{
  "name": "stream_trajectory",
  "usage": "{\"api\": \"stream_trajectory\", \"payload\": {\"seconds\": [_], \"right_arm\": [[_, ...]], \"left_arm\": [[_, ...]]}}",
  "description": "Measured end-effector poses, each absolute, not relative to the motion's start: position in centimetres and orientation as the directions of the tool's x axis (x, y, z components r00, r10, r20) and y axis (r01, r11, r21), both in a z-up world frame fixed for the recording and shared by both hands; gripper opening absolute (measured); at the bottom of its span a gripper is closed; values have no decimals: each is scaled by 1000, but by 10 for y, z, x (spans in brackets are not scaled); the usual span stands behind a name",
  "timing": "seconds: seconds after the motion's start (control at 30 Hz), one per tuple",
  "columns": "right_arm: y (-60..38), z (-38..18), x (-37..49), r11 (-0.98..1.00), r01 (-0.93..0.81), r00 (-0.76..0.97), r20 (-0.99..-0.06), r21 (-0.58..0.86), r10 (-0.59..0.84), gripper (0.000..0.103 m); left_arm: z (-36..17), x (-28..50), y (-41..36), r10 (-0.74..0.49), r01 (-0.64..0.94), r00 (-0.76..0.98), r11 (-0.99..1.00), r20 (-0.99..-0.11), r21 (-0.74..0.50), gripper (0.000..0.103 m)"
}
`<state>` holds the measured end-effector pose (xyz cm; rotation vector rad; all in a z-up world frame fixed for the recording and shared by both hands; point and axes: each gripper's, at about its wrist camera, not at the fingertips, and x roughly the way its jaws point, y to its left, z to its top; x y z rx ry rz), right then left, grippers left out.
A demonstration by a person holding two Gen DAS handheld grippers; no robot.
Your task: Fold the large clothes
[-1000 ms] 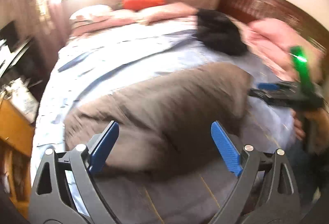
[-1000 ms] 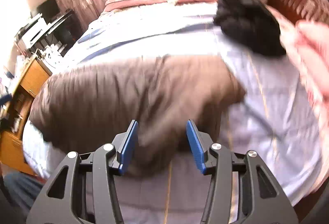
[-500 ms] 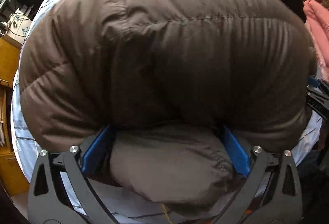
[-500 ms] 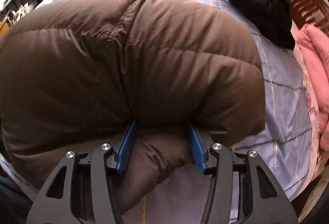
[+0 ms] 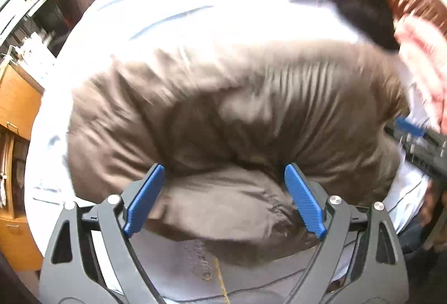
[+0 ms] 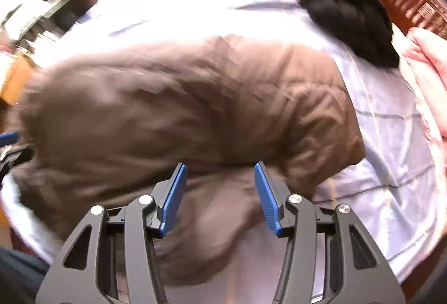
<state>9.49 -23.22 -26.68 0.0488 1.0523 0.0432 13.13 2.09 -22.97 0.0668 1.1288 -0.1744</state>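
- Both of my tongs sit at the near edge of the bed, and both frames are smeared with motion blur.
- My left gripper [image 5: 225,199] has its blue pads spread wide, with a lower fold of the brown puffer jacket [image 5: 237,114] lying between them; I cannot see the pads pressing into the cloth.
- My right gripper [image 6: 220,197] is parted more narrowly, and a rounded fold of the brown puffer jacket [image 6: 190,108] bulges between its pads; I cannot tell whether they touch it.
- That jacket lies bunched in a thick mound across the near half of the pale blue bedsheet [image 6: 391,150], its bulk just beyond both sets of fingertips.
- Far right on the sheet sits a black fuzzy garment [image 6: 349,10], apart from the jacket.
- A pink quilt [image 6: 427,66] lies along the right side, beside the dark wooden headboard [image 6: 410,2].
- A wooden cabinet [image 5: 16,108] stands off the bed's left side.
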Motion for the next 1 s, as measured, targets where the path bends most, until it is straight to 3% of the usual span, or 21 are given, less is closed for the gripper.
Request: {"api": "stream_trajectory", "payload": {"seconds": [0.1,0.2,0.3,0.53,0.6,0.67,0.7,0.8,0.9,1.0], "right_arm": [[-202,-252,74,991,-104,558,-820,80,124,52],[-170,-270,65,983,-179,515,-847,43,131,52],[-154,-292,64,982,-186,490,-868,-16,79,52],[-139,-312,68,972,-220,479,-877,-77,39,55],[-142,-312,72,969,-232,477,-878,-89,34,55],[-150,-303,76,974,-221,471,-880,-44,67,55],[-159,-291,75,980,-196,481,-870,17,111,55],[-182,-261,75,988,-134,557,-819,71,135,55],[-205,-246,88,998,-53,605,-793,44,67,55],[-242,-250,109,989,83,603,-797,120,46,55]], "left_arm": [[-227,136,40,-42,88,427,996,-903,-4,90],[-258,141,45,-35,54,314,998,-949,-19,90],[-287,133,31,80,92,254,990,-964,106,90],[-321,139,16,176,109,176,975,-969,196,95],[-316,138,6,210,126,210,963,-955,240,93],[-293,134,-8,202,148,301,956,-932,255,79],[-274,128,-20,188,166,383,949,-905,267,79],[-238,115,-46,113,210,565,938,-818,275,96],[-223,126,-63,24,215,589,959,-808,186,96],[-226,147,-76,-97,225,542,974,-835,32,96]]}}
